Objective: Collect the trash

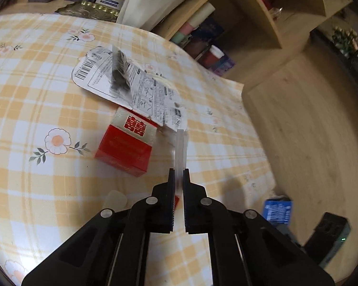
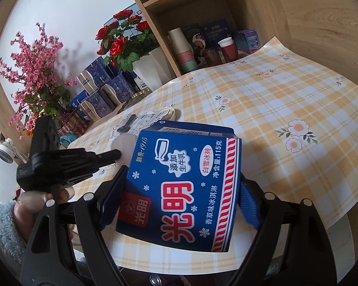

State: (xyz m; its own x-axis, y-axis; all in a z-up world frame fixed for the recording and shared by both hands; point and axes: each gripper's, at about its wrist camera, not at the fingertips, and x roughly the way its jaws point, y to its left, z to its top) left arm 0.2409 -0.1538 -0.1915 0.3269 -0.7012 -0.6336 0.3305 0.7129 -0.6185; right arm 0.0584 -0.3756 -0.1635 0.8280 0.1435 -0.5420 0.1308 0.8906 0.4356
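In the left wrist view my left gripper (image 1: 179,170) is shut on a thin, pale translucent strip (image 1: 180,147) that sticks out forward, seen edge-on. Just left of it a red cigarette pack (image 1: 125,147) lies on the checked tablecloth (image 1: 35,95). Behind the pack lies a flattened white printed card pack (image 1: 121,81) with a dark blister. My right gripper (image 2: 182,178) is shut on a blue ice cream carton (image 2: 183,178), its blue pads (image 2: 249,205) pressing both sides, held above the table's near edge. The left gripper (image 2: 117,153) shows to the carton's left.
A wooden shelf (image 2: 202,12) with paper cups (image 2: 182,50) and boxes stands behind the table. A white pot of red roses (image 2: 150,69), blue tins (image 2: 102,90) and pink blossoms (image 2: 33,66) line the far side. A small pale scrap (image 1: 115,199) lies near my left gripper.
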